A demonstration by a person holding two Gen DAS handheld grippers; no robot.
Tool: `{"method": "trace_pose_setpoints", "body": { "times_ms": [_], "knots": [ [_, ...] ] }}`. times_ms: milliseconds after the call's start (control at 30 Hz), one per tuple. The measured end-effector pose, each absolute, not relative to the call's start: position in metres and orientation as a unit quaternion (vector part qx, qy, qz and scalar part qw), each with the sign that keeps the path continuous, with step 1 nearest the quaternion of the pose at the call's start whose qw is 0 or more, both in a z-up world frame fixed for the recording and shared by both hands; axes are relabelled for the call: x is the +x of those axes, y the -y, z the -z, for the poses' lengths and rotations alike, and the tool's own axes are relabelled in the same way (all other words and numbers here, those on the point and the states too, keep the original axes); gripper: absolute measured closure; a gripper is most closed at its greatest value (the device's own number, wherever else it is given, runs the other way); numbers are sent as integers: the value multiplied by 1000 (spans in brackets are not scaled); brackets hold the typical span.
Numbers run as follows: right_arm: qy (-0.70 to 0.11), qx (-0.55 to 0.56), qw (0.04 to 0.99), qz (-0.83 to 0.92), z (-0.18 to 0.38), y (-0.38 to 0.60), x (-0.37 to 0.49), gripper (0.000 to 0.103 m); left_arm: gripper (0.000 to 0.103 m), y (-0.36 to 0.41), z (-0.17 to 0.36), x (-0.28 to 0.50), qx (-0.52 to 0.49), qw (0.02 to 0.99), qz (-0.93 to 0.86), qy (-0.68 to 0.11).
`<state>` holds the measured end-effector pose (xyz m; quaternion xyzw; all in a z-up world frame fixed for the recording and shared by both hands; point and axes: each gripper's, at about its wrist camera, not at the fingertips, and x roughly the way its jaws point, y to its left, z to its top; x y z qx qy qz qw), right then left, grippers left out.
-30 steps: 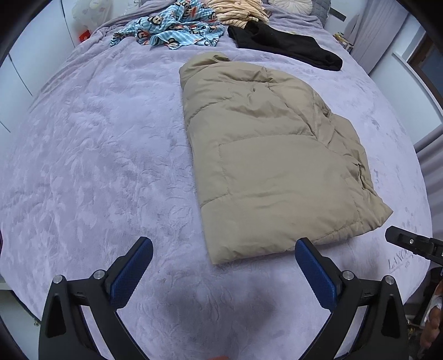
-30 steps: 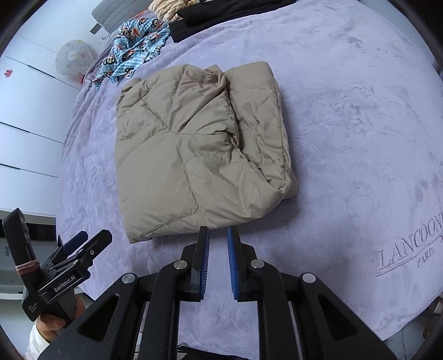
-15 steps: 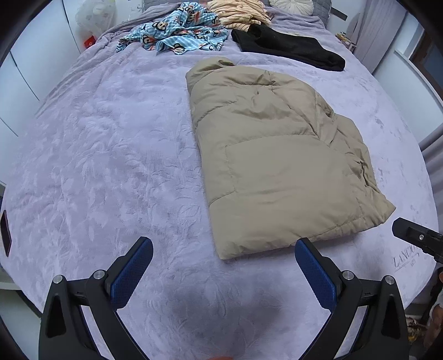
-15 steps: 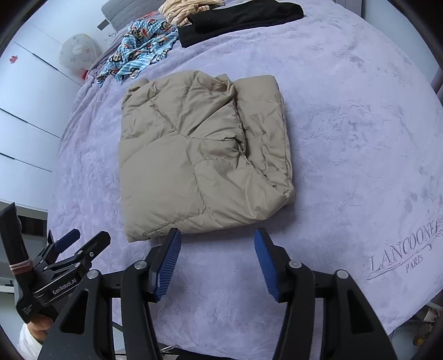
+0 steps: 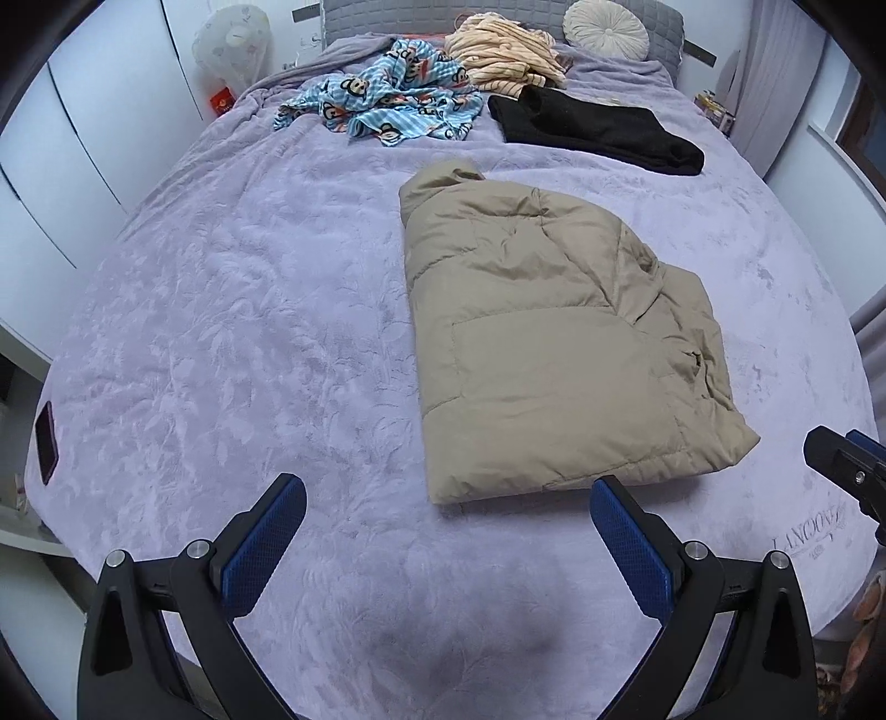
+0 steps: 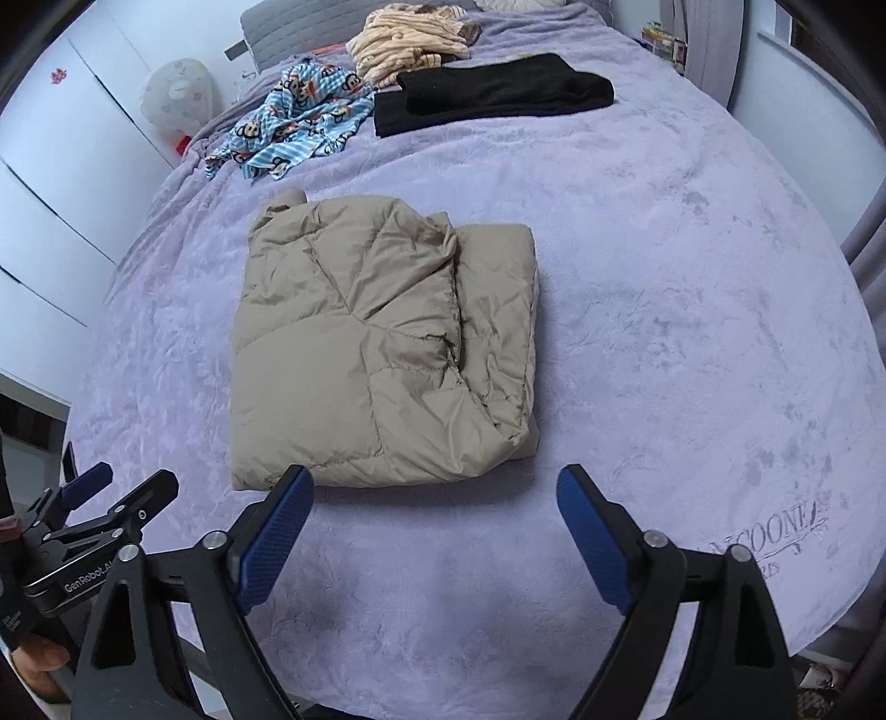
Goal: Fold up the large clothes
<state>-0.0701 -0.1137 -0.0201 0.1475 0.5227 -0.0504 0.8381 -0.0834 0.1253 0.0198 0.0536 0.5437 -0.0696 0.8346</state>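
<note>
Bed, lavender plush blanket (image 5: 232,310), leaf-embossed, with stitched lettering at the near right corner (image 6: 775,531).

Item 1: beige quilted puffer jacket (image 5: 542,354), folded into a thick rectangle, lying flat near the middle of the blanket. Collar end points toward the headboard; a rumpled, doubled-over edge runs down its right side. Nothing touches it.

Item 2: left gripper (image 5: 448,531), jaws spread wide, blue pads facing inward, nothing between them. It hangs above bare blanket just short of the jacket's near hem.

Item 3: right gripper (image 6: 434,523), jaws opening and standing wide, empty. Its left fingertip overlaps the jacket's near left corner in the picture; whether it touches the fabric cannot be told.

Item 4: blue monkey-print garment (image 5: 387,105), crumpled, at the far end of the bed.

Item 5: cream striped garment (image 5: 504,55), heaped, just beside the monkey print.

Item 6: black garment (image 5: 598,133), folded flat, near the far right edge, well apart from the jacket.

Item 7: round pleated cushion (image 5: 606,27) against a grey headboard.

Item 8: dark flat object, possibly a phone (image 5: 45,440), at the left edge of the blanket.
</note>
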Motion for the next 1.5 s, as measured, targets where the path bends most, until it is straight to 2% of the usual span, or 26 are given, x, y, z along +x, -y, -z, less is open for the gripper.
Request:
{"method": "trace_pose_setpoints", "body": {
  "times_ms": [133,300,733,1500],
  "knots": [
    [-490,134,860,52,-1,117,-76,0,0,-122,-35,-92,47,842,62,-533],
    [-503,134,853,45,-17,120,-80,0,0,-119,-53,-100,44,851,54,-521],
    [-475,115,871,48,-54,126,-92,0,0,-112,-90,-109,29,864,55,-500],
    [-470,118,873,51,-60,135,-94,0,0,-107,-96,-111,25,865,56,-497]
  ]
}}
